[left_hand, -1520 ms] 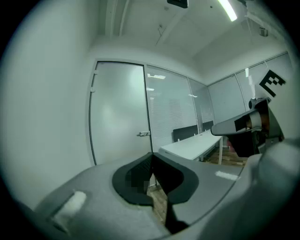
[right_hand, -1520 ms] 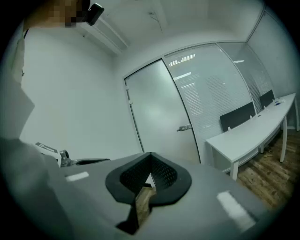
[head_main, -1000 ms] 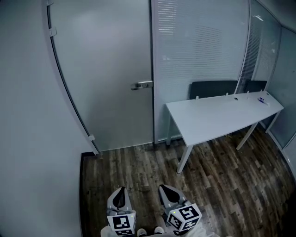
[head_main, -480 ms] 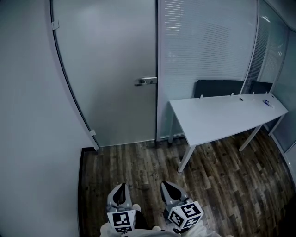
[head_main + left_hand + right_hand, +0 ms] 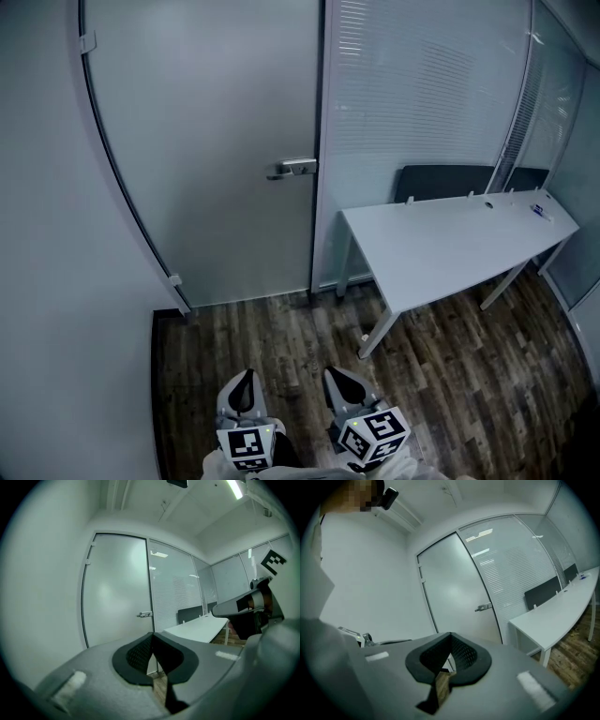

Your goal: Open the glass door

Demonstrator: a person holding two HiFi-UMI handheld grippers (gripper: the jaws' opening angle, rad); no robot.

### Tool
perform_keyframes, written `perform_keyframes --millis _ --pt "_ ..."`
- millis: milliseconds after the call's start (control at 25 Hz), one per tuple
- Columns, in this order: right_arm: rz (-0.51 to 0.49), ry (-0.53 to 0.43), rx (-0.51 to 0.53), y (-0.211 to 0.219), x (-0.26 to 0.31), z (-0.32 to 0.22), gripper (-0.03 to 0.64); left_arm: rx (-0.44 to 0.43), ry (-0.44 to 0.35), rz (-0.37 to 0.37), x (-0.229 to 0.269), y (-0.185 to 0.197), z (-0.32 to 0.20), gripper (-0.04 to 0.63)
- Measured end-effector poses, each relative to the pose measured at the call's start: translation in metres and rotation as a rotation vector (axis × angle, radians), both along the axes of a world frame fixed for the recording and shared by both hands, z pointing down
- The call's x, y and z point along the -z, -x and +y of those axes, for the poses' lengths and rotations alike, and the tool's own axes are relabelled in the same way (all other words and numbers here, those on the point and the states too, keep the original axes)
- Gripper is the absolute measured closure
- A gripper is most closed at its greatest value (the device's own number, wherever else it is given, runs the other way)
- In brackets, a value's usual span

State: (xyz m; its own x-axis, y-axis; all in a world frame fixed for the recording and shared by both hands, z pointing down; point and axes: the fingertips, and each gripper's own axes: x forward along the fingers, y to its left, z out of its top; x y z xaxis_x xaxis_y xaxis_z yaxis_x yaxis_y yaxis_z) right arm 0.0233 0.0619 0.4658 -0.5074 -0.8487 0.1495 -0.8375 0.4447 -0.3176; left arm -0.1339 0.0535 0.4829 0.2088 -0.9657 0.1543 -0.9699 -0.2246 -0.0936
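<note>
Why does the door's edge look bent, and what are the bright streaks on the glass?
Head view: the wide lens bows the left edge of the glass door. Left gripper view: the ceiling light seems mirrored in the glass wall. Right gripper view: similar streaks.

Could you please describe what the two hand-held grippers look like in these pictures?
The left hand-held gripper and right hand-held gripper match: grey moulded bodies tapering to a point, black ribbed pads inside, and a white cube with black square markers at each rear.
</note>
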Motion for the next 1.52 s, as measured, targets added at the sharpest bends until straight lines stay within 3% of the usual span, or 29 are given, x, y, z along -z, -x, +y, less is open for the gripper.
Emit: perform_keyframes --millis 400,680,1120,1520 --pt "0.021 0.016 -0.007 0.079 -0.003 -0.112 0.614 -0.027 0.005 0.008 0.000 0.071 -0.121 0.591" --pt "0.041 0.015 -0.053 0.104 -0.002 -0.165 0.614 -0.063 0.006 0.004 0.001 0.101 -0.180 0.591" --pt "0.074 0.039 -0.072 0.099 -0.015 -0.219 0.614 -0.088 0.027 0.032 -0.014 0.095 -0.235 0.591" --pt "0.044 0.042 -0.038 0.076 -0.023 -0.324 0.614 -0.073 0.030 0.003 -0.017 0.065 -0.332 0.591"
